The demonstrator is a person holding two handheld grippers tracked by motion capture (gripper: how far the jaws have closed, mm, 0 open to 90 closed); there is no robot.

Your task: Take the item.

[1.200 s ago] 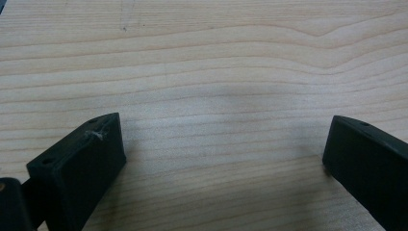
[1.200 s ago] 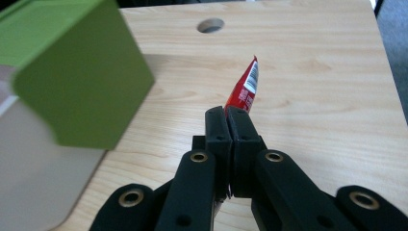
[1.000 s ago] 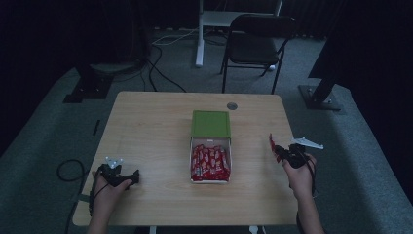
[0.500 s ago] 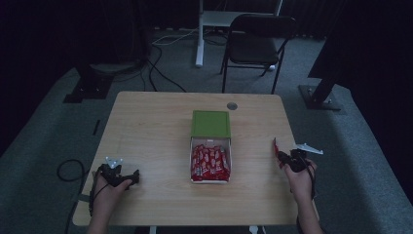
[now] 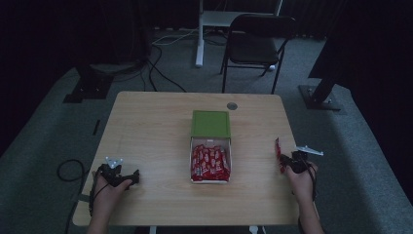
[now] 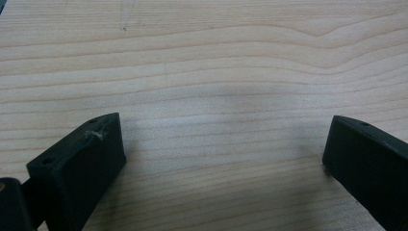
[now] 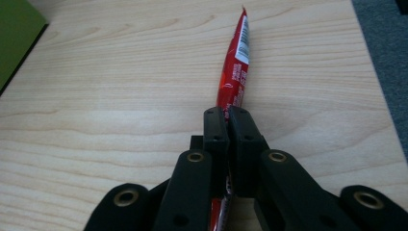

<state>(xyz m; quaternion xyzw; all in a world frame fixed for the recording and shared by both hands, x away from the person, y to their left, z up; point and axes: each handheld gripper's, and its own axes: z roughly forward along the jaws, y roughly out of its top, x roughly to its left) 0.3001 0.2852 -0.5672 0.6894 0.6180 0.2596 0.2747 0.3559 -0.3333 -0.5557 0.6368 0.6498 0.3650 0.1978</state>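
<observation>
Wooden counter lay bare; right claw pinched a red candy packet; left claw rested wide; best lowered flat before release.

Parted hand-held gripper over table

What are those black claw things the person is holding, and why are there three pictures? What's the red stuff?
A person sits at a wooden table holding a squeeze tool in each hand. Each tool has two black jaws and its own little camera. One picture comes from a camera high above; the other two look along each tool's jaws. In the middle lies an open box full of red snack packets, its green lid flipped back. The right gripper is pinched shut on one red packet, which it holds on edge over the table. The left gripper rests open on bare wood, holding nothing.
</observation>
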